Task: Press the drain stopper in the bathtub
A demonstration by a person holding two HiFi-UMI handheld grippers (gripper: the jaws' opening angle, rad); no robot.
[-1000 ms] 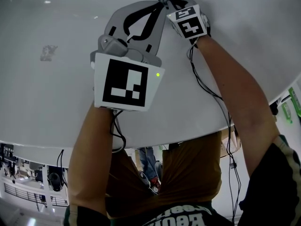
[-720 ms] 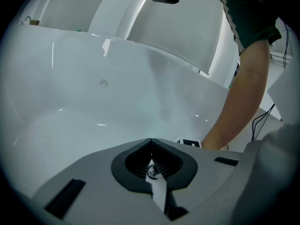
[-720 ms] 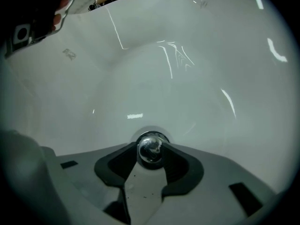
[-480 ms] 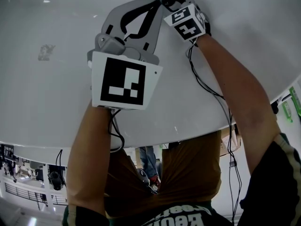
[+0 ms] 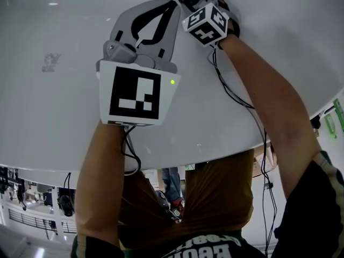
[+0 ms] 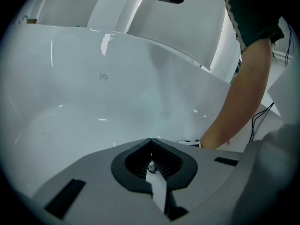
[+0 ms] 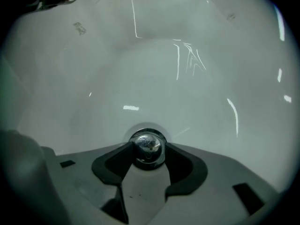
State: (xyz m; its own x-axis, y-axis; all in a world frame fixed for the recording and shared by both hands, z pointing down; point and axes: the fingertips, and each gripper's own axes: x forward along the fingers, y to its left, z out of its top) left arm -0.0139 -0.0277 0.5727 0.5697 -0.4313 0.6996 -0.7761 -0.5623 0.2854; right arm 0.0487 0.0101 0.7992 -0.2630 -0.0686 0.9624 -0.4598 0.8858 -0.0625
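Progress on the task looks advanced, but I cannot confirm that it is finished. The drain stopper (image 7: 148, 142), a round chrome knob, sits in its ring in the floor of the white bathtub (image 7: 154, 69). The right gripper (image 7: 148, 149) points steeply down directly over it. Its jaws have just been opening and now stand wide apart, with the stopper between them. The dark pads (image 7: 112, 161) lie just beside the stopper on both sides, and I do not judge them to squeeze it. This makes me think the push on the stopper was probably already given with the jaws together, and that the gripper is now letting go. From these views I cannot tell whether the stopper is really lower in its ring or still in the raised position, because the chrome dome shows no clear height against the tub floor. The left gripper (image 6: 151, 140) is near the stopper, a little to the side of it in the head view. Its jaws are closed tip to tip with nothing between them, so it seems only to wait. What is left, in my judgement, is to check that the stopper stays down and then to take both grippers away from it.
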